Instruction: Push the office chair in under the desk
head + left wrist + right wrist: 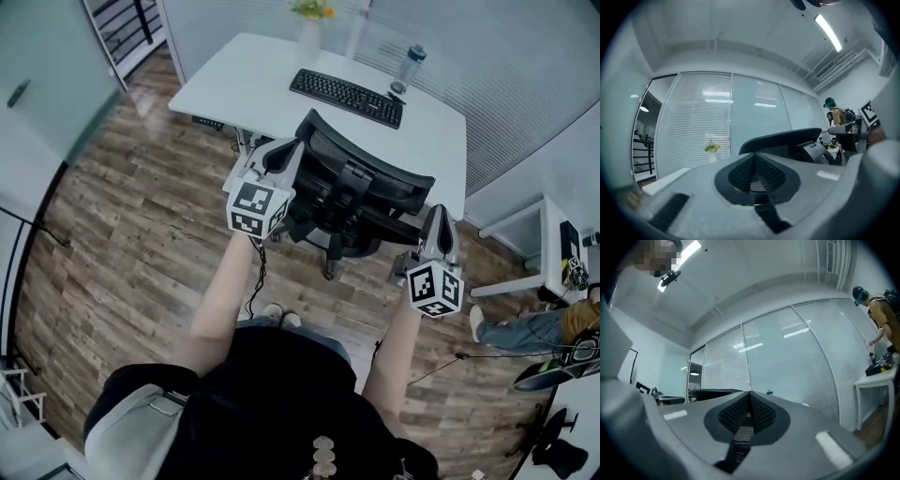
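Wood floor [141, 234] and a white tabletop [253, 75] fill your head view; the office chair [366, 183] stands at the tabletop's near edge, backrest towards you; your left tongs [281, 155] and right tongs [438, 220] flank the backrest, both clenched on nothing; the keyboard [347, 97] shows only from your head; the gripper views add the ceiling and a standing person [836, 117].

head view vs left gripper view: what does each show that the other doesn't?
Head view only: the keyboard, the bottle, and the layout from above, with the chair standing out from the desk.
Left gripper view only: the ceiling light, a standing person at the far right, and the left gripper close up, its jaws shut on nothing.
Both: chair, desk and the vase of flowers.
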The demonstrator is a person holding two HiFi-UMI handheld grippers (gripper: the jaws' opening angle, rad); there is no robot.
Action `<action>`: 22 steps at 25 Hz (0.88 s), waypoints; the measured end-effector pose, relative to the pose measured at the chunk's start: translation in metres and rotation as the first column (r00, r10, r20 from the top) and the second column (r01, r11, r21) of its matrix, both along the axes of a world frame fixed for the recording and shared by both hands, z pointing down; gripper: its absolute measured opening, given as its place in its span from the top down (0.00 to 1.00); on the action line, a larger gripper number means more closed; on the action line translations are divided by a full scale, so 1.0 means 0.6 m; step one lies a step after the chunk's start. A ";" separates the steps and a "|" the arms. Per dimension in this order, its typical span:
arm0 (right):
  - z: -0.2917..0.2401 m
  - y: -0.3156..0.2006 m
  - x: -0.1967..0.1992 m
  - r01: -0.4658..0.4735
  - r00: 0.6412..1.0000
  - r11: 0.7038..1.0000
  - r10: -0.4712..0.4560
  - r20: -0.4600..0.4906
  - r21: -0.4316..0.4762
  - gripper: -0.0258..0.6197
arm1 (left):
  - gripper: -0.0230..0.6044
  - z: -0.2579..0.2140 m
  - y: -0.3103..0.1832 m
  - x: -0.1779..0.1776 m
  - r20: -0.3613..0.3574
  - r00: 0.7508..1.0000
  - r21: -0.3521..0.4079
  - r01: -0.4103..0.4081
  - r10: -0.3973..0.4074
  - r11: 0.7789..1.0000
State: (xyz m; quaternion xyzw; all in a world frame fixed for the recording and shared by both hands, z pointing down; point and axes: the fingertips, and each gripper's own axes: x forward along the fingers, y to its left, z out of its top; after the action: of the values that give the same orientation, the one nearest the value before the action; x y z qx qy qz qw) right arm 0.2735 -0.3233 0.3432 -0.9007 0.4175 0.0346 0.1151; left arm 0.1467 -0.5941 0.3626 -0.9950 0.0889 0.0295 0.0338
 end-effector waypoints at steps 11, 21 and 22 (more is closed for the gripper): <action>0.004 -0.009 -0.006 0.007 1.000 1.000 -0.007 0.006 -0.006 0.95 | 0.95 0.005 0.001 -0.007 0.016 1.000 0.009 0.016 -0.016 1.000; 0.012 -0.011 -0.004 0.003 1.000 1.000 -0.003 0.009 -0.019 0.95 | 0.95 0.007 0.001 -0.002 0.027 1.000 0.016 0.008 -0.008 1.000; 0.012 -0.011 -0.003 0.002 1.000 1.000 -0.002 0.009 -0.019 0.95 | 0.95 0.008 0.001 -0.002 0.030 1.000 0.017 0.006 -0.007 1.000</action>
State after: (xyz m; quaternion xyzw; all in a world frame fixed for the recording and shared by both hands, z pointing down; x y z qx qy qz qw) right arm 0.2716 -0.3297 0.3505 -0.9014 0.4183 0.0263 0.1084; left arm 0.1458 -0.5935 0.3673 -0.9947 0.0914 0.0154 0.0436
